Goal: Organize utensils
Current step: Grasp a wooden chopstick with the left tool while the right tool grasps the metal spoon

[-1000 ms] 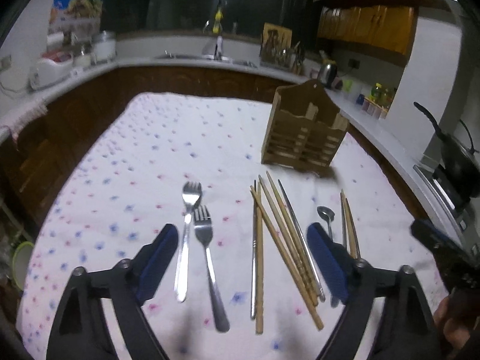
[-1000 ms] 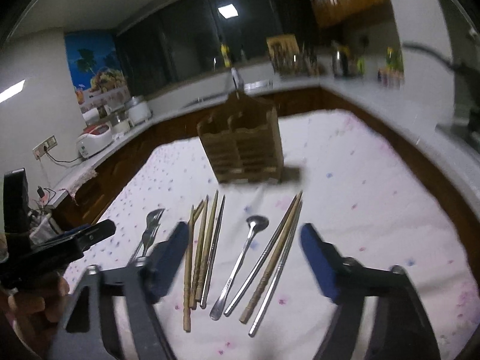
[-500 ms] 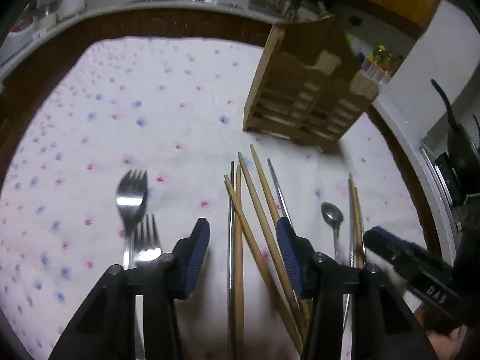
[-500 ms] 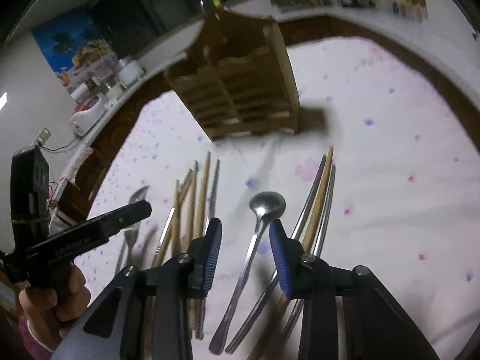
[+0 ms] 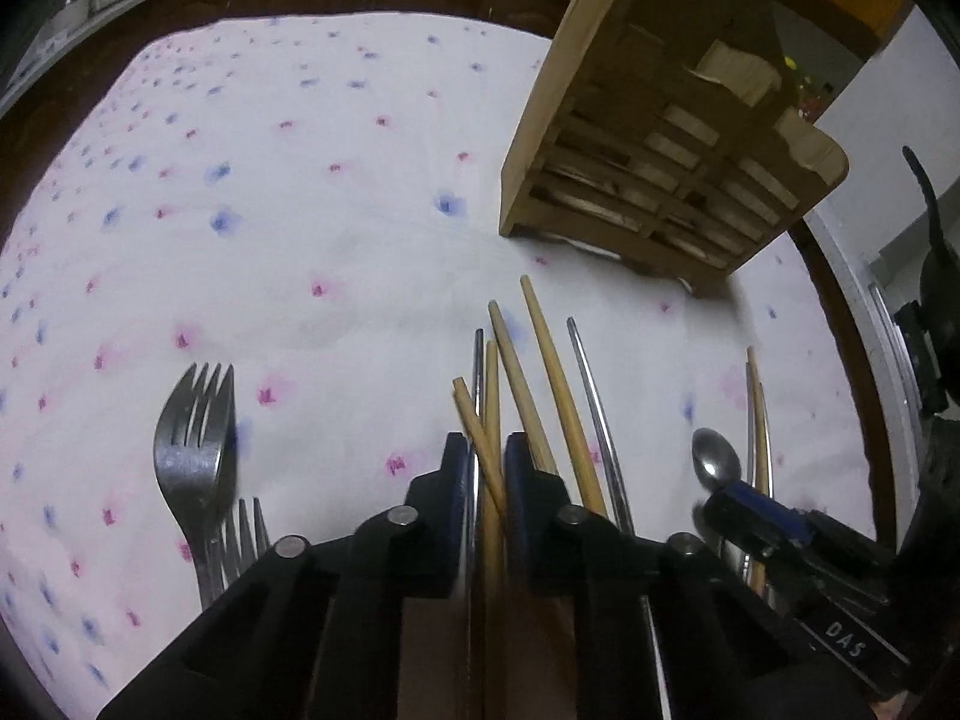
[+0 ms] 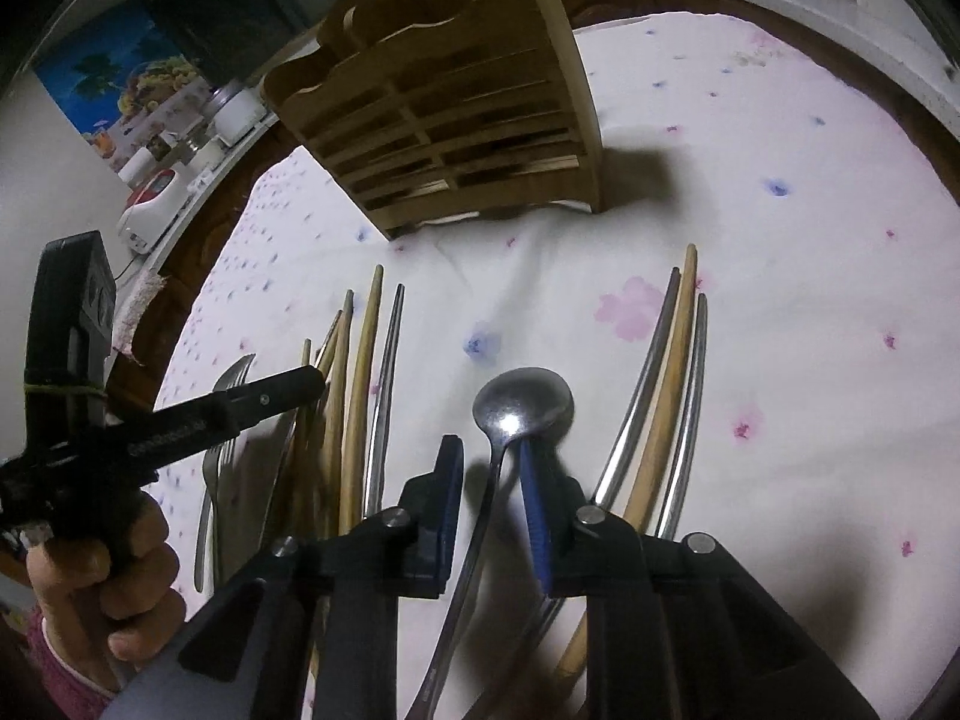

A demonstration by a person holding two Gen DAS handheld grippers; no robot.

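A wooden utensil holder (image 5: pixel 660 162) stands on the flowered cloth; it also shows in the right wrist view (image 6: pixel 456 108). My left gripper (image 5: pixel 483 450) is low over a bundle of wooden and metal chopsticks (image 5: pixel 489 396), jaws nearly closed around two or three of them. Two forks (image 5: pixel 192 444) lie to its left. My right gripper (image 6: pixel 492 468) straddles the neck of a metal spoon (image 6: pixel 522 405), jaws narrow, right pad touching the handle. More chopsticks (image 6: pixel 666 396) lie right of the spoon.
The white flowered tablecloth (image 5: pixel 300 210) covers the table. A kitchen counter with appliances (image 6: pixel 162 192) runs behind. A dark pan (image 5: pixel 936 264) sits at the far right edge. The left gripper and the hand holding it (image 6: pixel 120 438) show at the left of the right wrist view.
Both grippers have come down and forward onto the utensils and narrowed: the left around chopsticks, the right around the spoon's neck.
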